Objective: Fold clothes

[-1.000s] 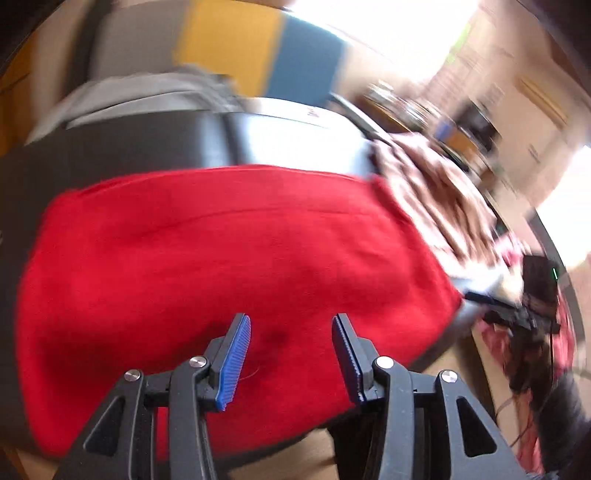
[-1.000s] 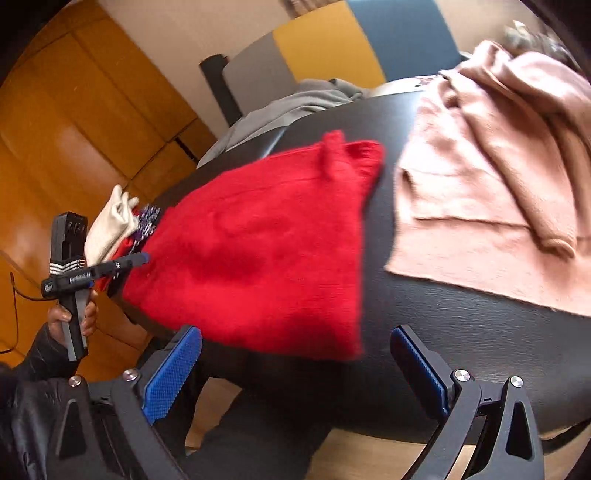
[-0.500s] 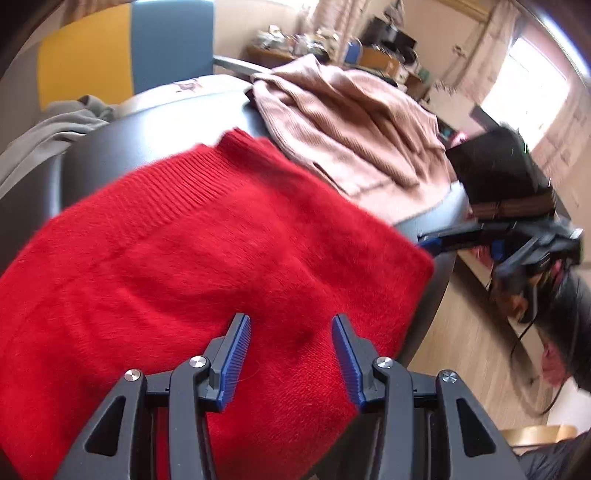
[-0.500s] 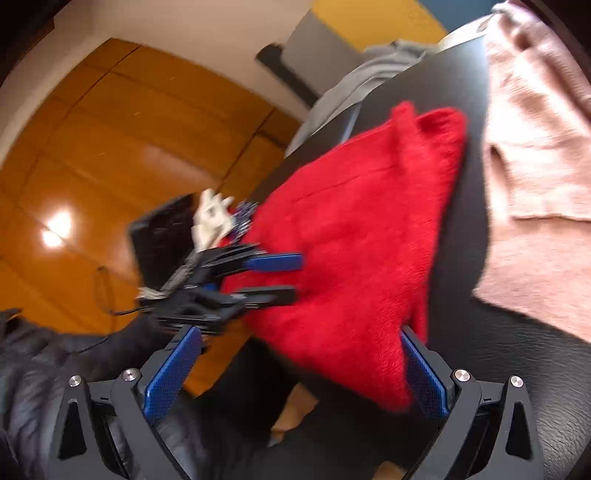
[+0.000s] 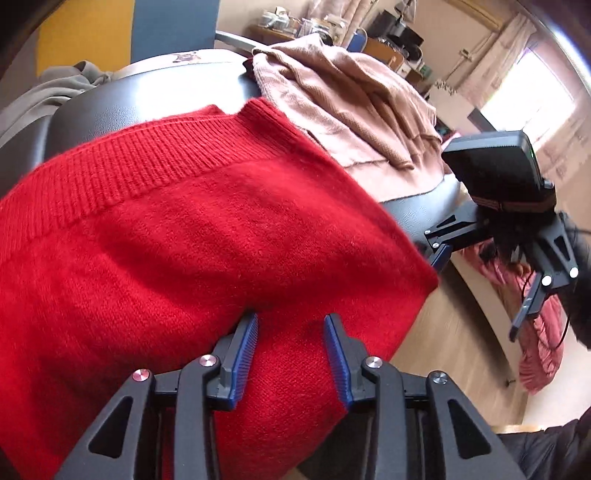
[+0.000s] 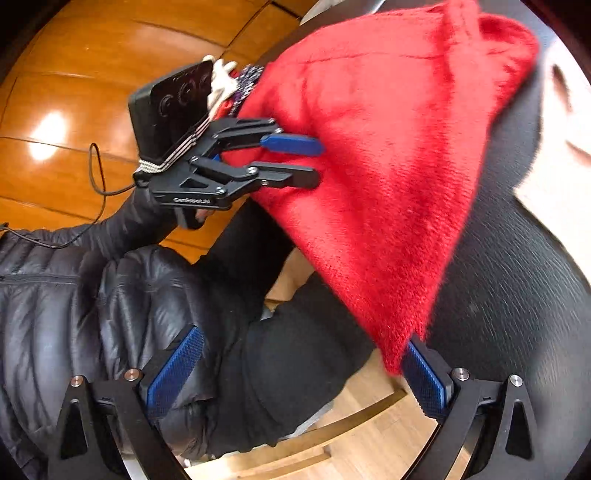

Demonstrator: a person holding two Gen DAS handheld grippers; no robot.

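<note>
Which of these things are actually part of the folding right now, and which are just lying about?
In use:
- fluffy red knitted sweater
- left gripper, jaws open around the sweater's near edge
- right gripper, jaws open at the sweater's corner
- black padded table under it

Lying about:
- pink ribbed sweater, perhaps next
- grey garment at the far edge
- yellow and blue panel
</note>
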